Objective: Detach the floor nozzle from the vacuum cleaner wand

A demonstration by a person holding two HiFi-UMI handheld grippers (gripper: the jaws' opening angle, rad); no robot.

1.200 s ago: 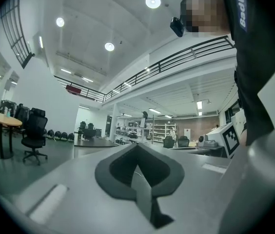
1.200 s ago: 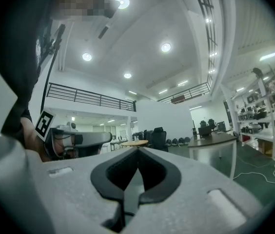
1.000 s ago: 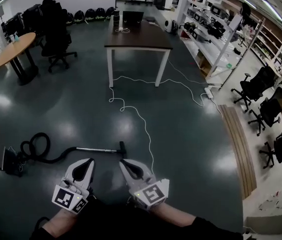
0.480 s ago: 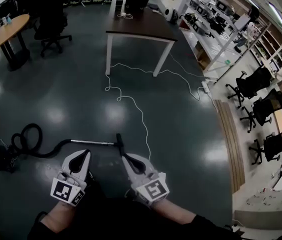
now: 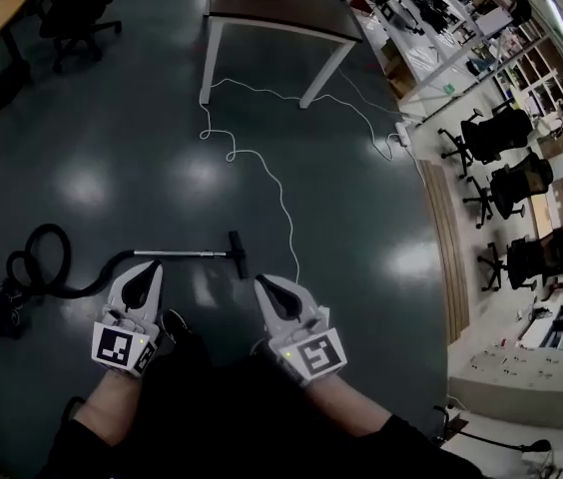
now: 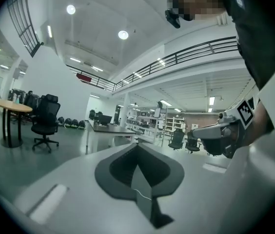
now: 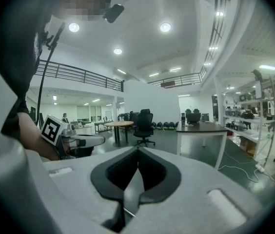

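Down on the glossy dark floor (image 5: pixel 361 218) lies a slim metal wand (image 5: pixel 177 253) with black bar-shaped nozzle (image 5: pixel 237 255); the white left gripper (image 5: pixel 151 266) and right gripper (image 5: pixel 261 281) are closed, empty.

Glossy dark floor (image 5: pixel 112 118), shiny metal wand (image 5: pixel 182 253), matt black plastic nozzle (image 5: pixel 238 255), dark wooden tabletop (image 5: pixel 272 8)

The head view looks steeply down on the dark floor (image 5: pixel 112 168), with the left gripper (image 5: pixel 149 267) and right gripper (image 5: pixel 262 282) near its bottom edge. Each gripper view rides low, facing about level across the room. All three views share the far rectangular table (image 5: pixel 281 8).
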